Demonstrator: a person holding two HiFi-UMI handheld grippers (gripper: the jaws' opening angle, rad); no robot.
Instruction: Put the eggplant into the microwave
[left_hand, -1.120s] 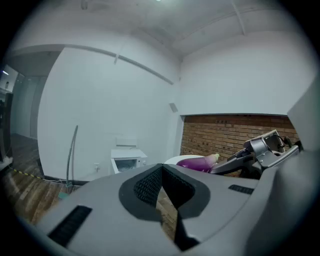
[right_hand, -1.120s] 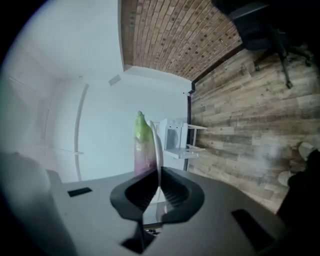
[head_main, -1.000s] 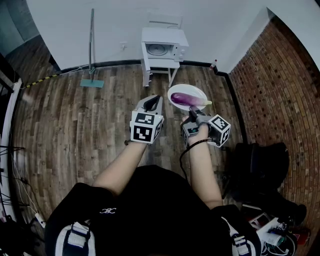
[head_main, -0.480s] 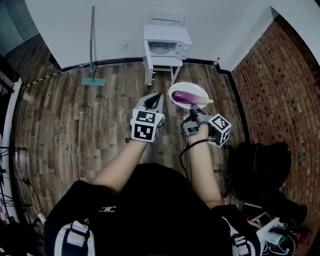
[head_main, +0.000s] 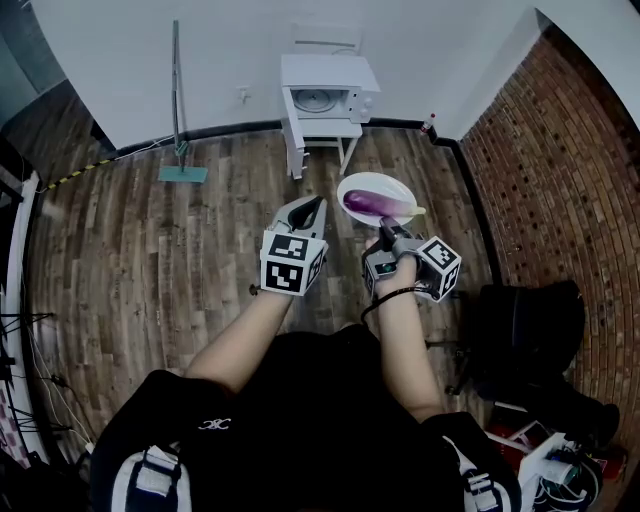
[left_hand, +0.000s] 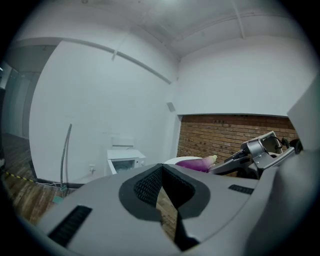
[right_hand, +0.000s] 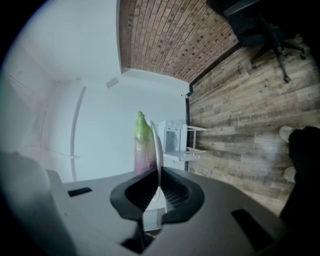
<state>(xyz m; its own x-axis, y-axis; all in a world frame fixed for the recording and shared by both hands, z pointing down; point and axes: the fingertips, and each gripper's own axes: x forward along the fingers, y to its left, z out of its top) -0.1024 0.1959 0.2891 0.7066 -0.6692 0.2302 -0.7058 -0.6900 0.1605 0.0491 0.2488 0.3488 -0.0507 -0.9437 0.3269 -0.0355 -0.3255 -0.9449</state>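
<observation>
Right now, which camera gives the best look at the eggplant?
The head view: the whole purple eggplant shows on its white plate. The left gripper view catches only a side sliver; the right gripper view sees it edge-on beside the plate rim.

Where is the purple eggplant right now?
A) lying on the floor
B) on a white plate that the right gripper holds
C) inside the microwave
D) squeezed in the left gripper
B: the eggplant lies on the white plate, whose rim the right gripper pinches, while the microwave stands apart by the wall.
</observation>
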